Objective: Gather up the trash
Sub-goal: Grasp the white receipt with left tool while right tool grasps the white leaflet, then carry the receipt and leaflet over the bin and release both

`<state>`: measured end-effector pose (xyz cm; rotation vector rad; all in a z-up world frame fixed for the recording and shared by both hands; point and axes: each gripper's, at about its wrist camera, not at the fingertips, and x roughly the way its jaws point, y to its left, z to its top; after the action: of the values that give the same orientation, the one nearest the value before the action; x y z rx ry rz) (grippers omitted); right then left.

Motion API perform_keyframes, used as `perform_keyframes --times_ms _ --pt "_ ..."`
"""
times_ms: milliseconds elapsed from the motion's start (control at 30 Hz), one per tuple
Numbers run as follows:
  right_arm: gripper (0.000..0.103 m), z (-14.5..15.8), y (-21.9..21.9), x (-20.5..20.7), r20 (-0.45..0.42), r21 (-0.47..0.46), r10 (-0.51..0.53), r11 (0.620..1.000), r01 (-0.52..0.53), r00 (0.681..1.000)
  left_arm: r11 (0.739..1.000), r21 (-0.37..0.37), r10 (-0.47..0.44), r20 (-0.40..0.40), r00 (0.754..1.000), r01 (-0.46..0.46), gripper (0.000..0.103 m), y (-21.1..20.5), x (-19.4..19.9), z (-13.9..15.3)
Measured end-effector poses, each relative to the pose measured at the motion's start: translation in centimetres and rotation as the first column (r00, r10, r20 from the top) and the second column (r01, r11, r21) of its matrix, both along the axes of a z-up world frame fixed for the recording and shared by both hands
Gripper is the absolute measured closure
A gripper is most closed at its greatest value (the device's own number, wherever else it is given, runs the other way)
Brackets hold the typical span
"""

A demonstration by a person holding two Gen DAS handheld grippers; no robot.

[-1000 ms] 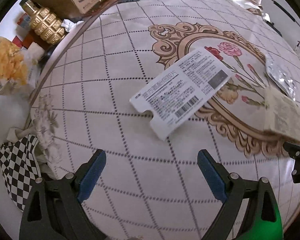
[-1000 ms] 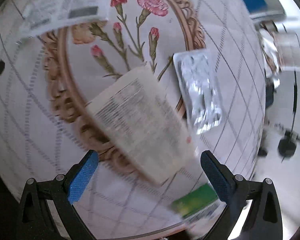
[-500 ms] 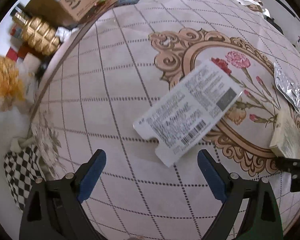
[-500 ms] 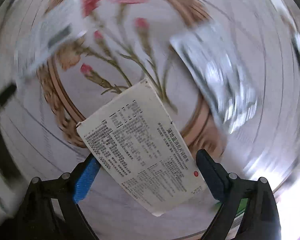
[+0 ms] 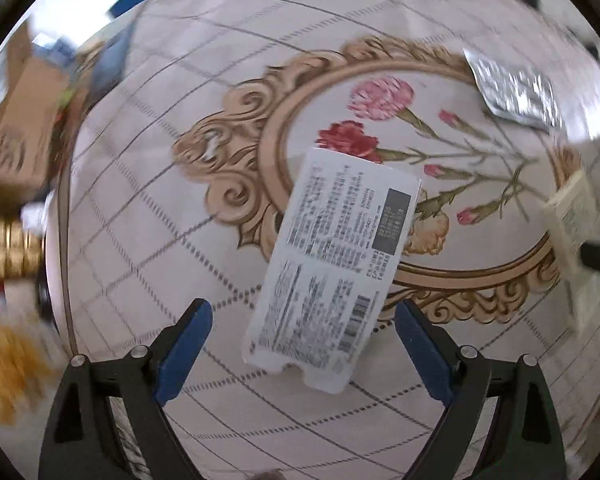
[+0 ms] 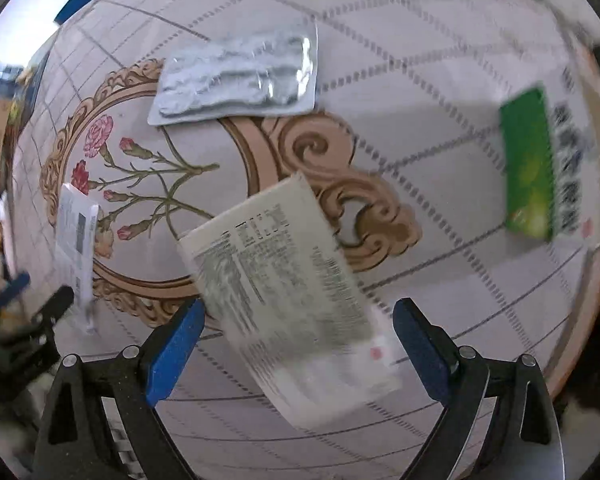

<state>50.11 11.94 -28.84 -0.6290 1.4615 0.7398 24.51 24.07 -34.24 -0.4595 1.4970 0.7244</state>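
Note:
A white printed card with a barcode (image 5: 332, 272) lies flat on the round floral table (image 5: 140, 160); its near end sits between the open blue pads of my left gripper (image 5: 304, 344). A cream folded leaflet (image 6: 288, 292) lies between the open pads of my right gripper (image 6: 296, 344). The leaflet also shows at the right edge of the left wrist view (image 5: 576, 236). A silver blister pack (image 6: 240, 76) lies beyond the leaflet, and it shows in the left wrist view (image 5: 512, 92). A green and white box (image 6: 540, 168) lies at the right. Both grippers are empty.
A cardboard box (image 5: 16, 100), a gold bottle (image 5: 4, 248) and yellow stuff (image 5: 8, 364) sit off the table's left side. The table's rim (image 6: 580, 320) runs close on the right. My left gripper (image 6: 24, 320) shows at the left in the right wrist view.
Both grippers have swung and closed in on their items. The white card now reaches between the left pads. The right view has rotated, with the leaflet between its pads.

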Motion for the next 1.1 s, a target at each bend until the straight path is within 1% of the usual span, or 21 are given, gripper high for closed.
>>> perform_keyframes --times_ms 133,200,233,267,333,433,467,500,533,567,600,633,667,733,767,800,833,867,933,1000,1100 --pt "0.006 0.1 -0.6 -1.2 -0.015 0.029 0.074 0.997 -0.074 0.997 0.993 -0.070 -0.097 -0.035 0.995 0.094 0.010 0.3 1.7 -1.8" --pt "0.006 -0.3 -0.2 -1.9 -0.024 0.027 0.111 0.993 -0.111 0.993 0.988 -0.106 -0.118 -0.039 0.992 0.114 0.011 0.4 2.4 -2.7" --pt "0.006 -0.7 0.0 -2.1 -0.023 0.020 0.116 0.993 -0.116 0.993 0.988 -0.104 -0.117 -0.028 0.993 0.113 0.011 0.4 2.5 -2.7" --pt "0.006 -1.0 0.2 -2.3 -0.011 0.006 0.126 0.992 -0.126 0.992 0.987 -0.110 -0.115 -0.009 0.993 0.114 0.019 0.5 2.5 -2.6" --pt "0.006 -1.6 0.7 -2.8 0.011 -0.010 0.140 0.990 -0.140 0.990 0.986 -0.143 -0.088 0.022 0.996 0.091 0.033 0.2 2.6 -2.3" --pt "0.007 -2.0 1.1 -4.1 0.065 -0.017 0.144 0.990 -0.143 0.987 0.989 -0.150 -0.007 0.039 0.999 0.013 0.033 0.0 1.9 -2.0" --pt "0.007 -2.0 0.7 -4.4 0.081 -0.007 0.138 0.990 -0.138 0.987 0.986 -0.164 0.046 0.035 0.998 -0.040 0.033 -0.4 1.4 -2.2" --pt "0.013 -2.1 0.2 -6.1 0.094 0.005 0.123 0.992 -0.124 0.988 0.978 -0.179 0.111 0.032 0.993 -0.103 0.033 -0.9 0.8 -2.3" --pt "0.022 -2.5 0.7 -5.9 0.103 0.008 0.104 0.994 -0.105 0.989 0.971 -0.185 0.160 0.030 0.987 -0.152 0.033 -1.1 0.3 -2.4" --pt "0.022 -2.5 0.3 -5.8 0.101 0.016 0.066 0.998 -0.068 0.993 0.950 -0.195 0.256 0.028 0.966 -0.245 0.033 -1.6 -0.6 -2.4" --pt "0.022 -2.6 -0.3 -5.5 0.075 0.023 0.003 1.000 -0.005 0.997 0.930 -0.209 0.314 0.029 0.949 -0.302 0.033 -1.8 -1.3 -2.5" --pt "0.022 -2.7 -0.8 -5.2 0.043 0.029 -0.049 0.998 0.048 0.998 0.904 -0.225 0.379 0.033 0.925 -0.363 0.033 -2.1 -2.0 -2.6" --pt "0.022 -2.6 -1.3 -4.8 -0.009 0.038 -0.118 0.992 0.118 0.993 0.869 -0.247 0.454 0.052 0.890 -0.429 0.032 -2.6 -2.7 -2.5" --pt "0.020 -2.7 -1.9 -4.3 -0.116 0.058 -0.186 0.979 0.193 0.976 0.835 -0.287 0.510 0.084 0.856 -0.469 0.032 -3.1 -3.2 -2.4" --pt "0.016 -2.7 -2.0 -4.2 -0.165 0.069 -0.197 0.975 0.210 0.967 0.834 -0.293 0.513 0.095 0.853 -0.468 0.032 -3.2 -3.1 -2.3" --pt "0.013 -2.4 -1.9 -4.5 -0.179 0.076 -0.182 0.977 0.198 0.967 0.841 -0.285 0.504 0.101 0.858 -0.461 0.032 -3.5 -2.8 -2.2" --pt "0.009 -2.0 -1.8 -4.6 -0.154 0.081 -0.157 0.982 0.171 0.975 0.851 -0.273 0.490 0.101 0.866 -0.450 0.032 -3.7 -2.7 -2.2" --pt "0.009 -2.2 -2.1 -4.4 -0.132 0.086 -0.142 0.984 0.154 0.981 0.867 -0.254 0.464 0.095 0.881 -0.429 0.032 -4.1 -1.8 -2.2" --pt "0.009 -2.3 -1.3 -4.5 -0.085 0.076 -0.093 0.992 0.099 0.992 0.887 -0.225 0.429 0.074 0.900 -0.404 0.032 -4.0 -0.6 -2.6" --pt "0.009 -3.4 -0.9 -5.0 -0.066 0.058 -0.060 0.996 0.064 0.996 0.896 -0.207 0.411 0.054 0.910 -0.392 0.032 -4.2 0.9 -2.9" --pt "0.009 -4.3 0.3 -6.2 -0.036 0.037 -0.032 0.999 0.034 0.999 0.905 -0.176 0.401 0.052 0.914 -0.387 0.032 -4.0 1.4 -2.8"
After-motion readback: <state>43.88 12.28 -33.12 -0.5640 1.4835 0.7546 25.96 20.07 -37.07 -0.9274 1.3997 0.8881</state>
